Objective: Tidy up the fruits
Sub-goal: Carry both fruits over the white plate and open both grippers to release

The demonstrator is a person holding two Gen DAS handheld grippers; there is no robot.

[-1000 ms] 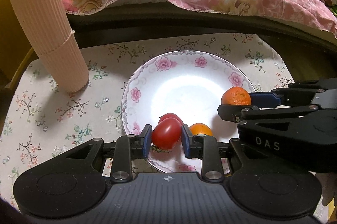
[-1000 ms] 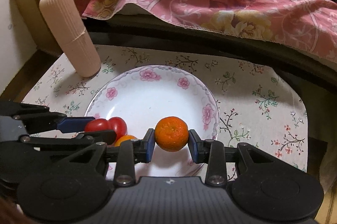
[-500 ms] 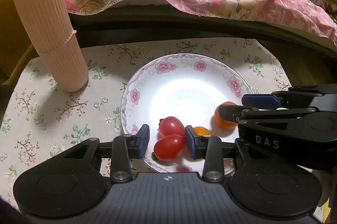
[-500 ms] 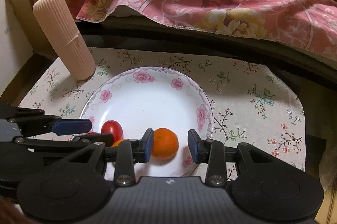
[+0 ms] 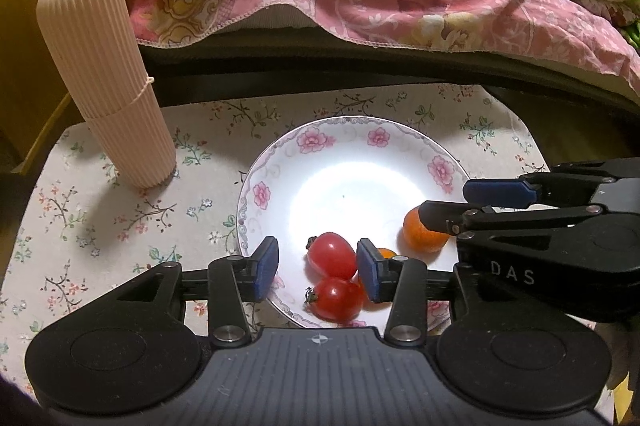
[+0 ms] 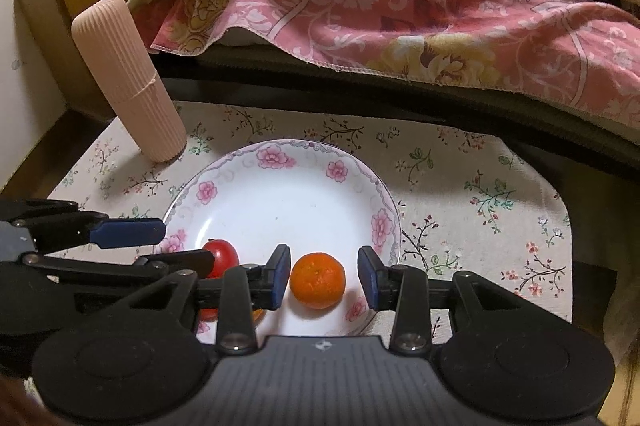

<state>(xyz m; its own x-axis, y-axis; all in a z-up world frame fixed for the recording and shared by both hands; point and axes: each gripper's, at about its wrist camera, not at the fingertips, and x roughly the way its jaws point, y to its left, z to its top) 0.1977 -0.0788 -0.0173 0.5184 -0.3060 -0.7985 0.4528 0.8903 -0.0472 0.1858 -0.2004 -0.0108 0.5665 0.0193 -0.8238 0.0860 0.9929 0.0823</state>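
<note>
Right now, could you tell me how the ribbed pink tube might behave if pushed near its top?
The ribbed pink tube stands tall on a narrow base, so it would probably tip rather than slide. Being round, it would likely roll across the floral cloth afterwards.

Orange mandarin (image 6: 317,280) on the floral plate (image 6: 280,197), loose between the right claw's (image 6: 323,278) spread fingers (image 6: 280,276).

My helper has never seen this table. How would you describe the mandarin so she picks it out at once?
Find the white plate with pink flowers on the floral tablecloth. The mandarin lies at its near right edge, between the open fingers of the right gripper. It is dull, pitted orange, while the tomatoes beside it are glossy red.
</note>
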